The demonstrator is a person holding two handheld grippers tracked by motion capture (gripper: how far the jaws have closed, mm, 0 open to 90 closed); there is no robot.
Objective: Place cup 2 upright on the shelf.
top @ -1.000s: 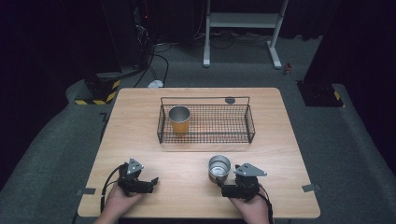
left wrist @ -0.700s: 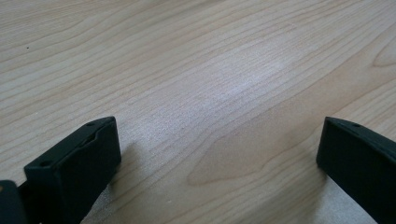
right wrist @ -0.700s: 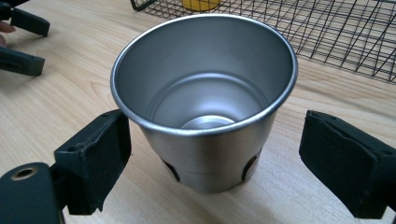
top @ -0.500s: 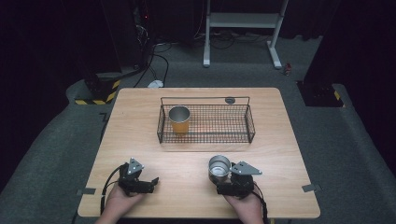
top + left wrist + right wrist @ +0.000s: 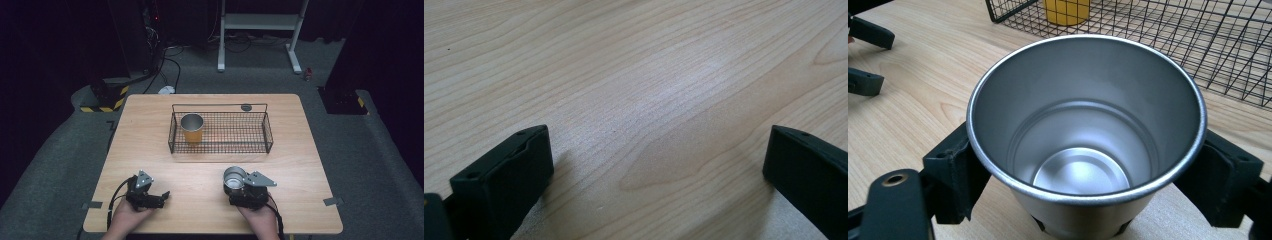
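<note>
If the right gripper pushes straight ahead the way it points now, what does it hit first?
Probably the wire basket: in the right gripper view its near wall stands just beyond the steel cup that the right gripper holds. The cup's rim would likely touch first; depth is unclear.

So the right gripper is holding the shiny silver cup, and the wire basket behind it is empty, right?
Not quite. The right gripper does have its jaws around the silver cup, but the wire basket is not empty: the high view shows an orange cup standing upright in its left end.
</note>
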